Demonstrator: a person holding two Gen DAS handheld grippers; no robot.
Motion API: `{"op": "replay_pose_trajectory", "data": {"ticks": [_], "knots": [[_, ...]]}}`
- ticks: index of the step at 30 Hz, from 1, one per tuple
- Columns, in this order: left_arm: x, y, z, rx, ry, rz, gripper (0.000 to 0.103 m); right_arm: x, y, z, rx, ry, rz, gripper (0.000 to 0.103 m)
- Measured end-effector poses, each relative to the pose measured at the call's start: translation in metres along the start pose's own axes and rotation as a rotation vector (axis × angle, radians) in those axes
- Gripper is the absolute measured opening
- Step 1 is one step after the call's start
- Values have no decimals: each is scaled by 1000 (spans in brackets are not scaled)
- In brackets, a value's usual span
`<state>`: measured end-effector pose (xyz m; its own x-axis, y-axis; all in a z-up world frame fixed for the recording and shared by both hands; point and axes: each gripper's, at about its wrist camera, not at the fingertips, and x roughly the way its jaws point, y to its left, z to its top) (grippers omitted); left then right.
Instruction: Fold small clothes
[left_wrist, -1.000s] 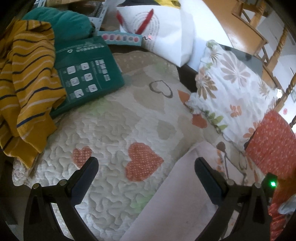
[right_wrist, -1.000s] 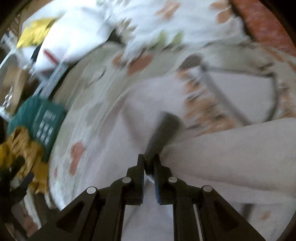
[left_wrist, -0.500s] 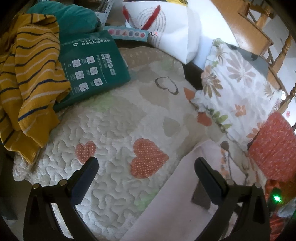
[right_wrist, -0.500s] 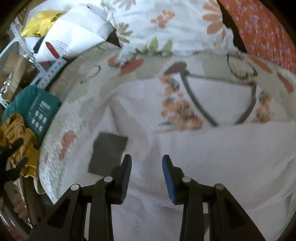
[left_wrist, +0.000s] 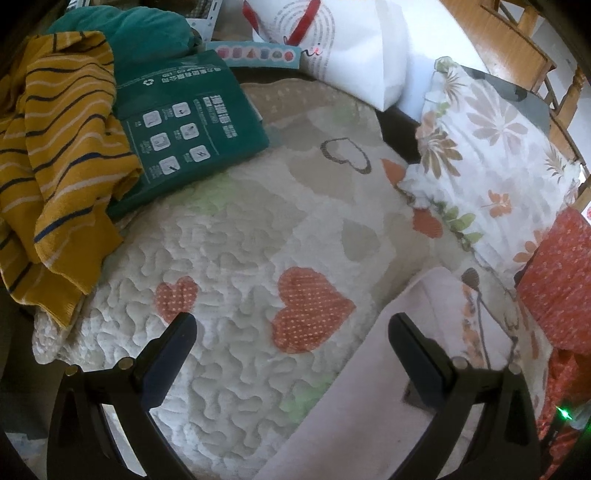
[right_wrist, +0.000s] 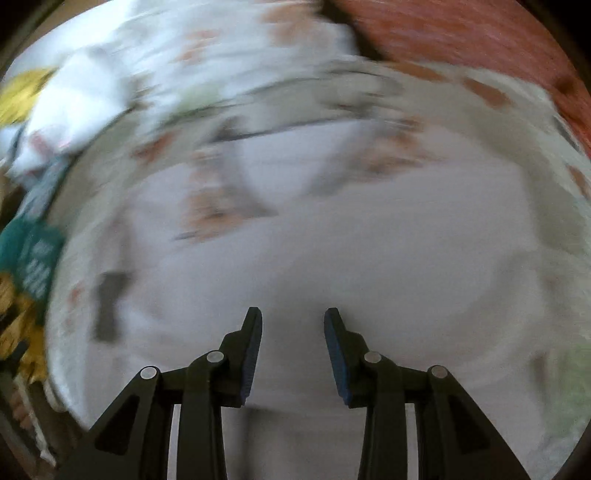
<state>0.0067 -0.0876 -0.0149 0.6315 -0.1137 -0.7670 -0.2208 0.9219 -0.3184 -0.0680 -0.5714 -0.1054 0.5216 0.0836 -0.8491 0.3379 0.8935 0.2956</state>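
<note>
A small pale pink garment (left_wrist: 369, 413) with an orange flower print lies flat on the heart-patterned quilt (left_wrist: 229, 258); a dark grey patch (left_wrist: 408, 397) shows on it. My left gripper (left_wrist: 291, 325) hovers open and wide over the quilt, its right finger above the garment's edge, nothing between the fingers. In the blurred right wrist view the garment (right_wrist: 332, 258) fills the middle. My right gripper (right_wrist: 293, 317) stands open just above it, holding nothing. The grey patch (right_wrist: 109, 302) lies far to its left.
A yellow striped garment (left_wrist: 55, 166) and a green packet (left_wrist: 184, 129) lie at the quilt's far left. A floral pillow (left_wrist: 498, 166) and a red dotted cloth (left_wrist: 561, 288) border the right. A white bag (left_wrist: 332, 44) and a wooden chair (left_wrist: 517, 55) stand behind.
My right gripper let go of the garment fold it pinched and opened, then swept right across the garment; its view is now blurred. The left gripper has barely shifted.
</note>
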Motion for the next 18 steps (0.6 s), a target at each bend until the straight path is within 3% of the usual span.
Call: {"op": "replay_pose_trajectory", "data": {"ticks": [4,8,13,18], "knots": [[4,9,-2,9,20,27,103,-15,-39,-6,83,-37,-29,38],[0,25,-1,8,11,70,103,-25,-11,-18,41,-39,32,38],[-13,57,8,-61,-27,104,103,-28,107,-57,-239,31,231,41],[-30,82,17,-81,-92,163,103,-21,232,-127,-568,155,422,50]]}}
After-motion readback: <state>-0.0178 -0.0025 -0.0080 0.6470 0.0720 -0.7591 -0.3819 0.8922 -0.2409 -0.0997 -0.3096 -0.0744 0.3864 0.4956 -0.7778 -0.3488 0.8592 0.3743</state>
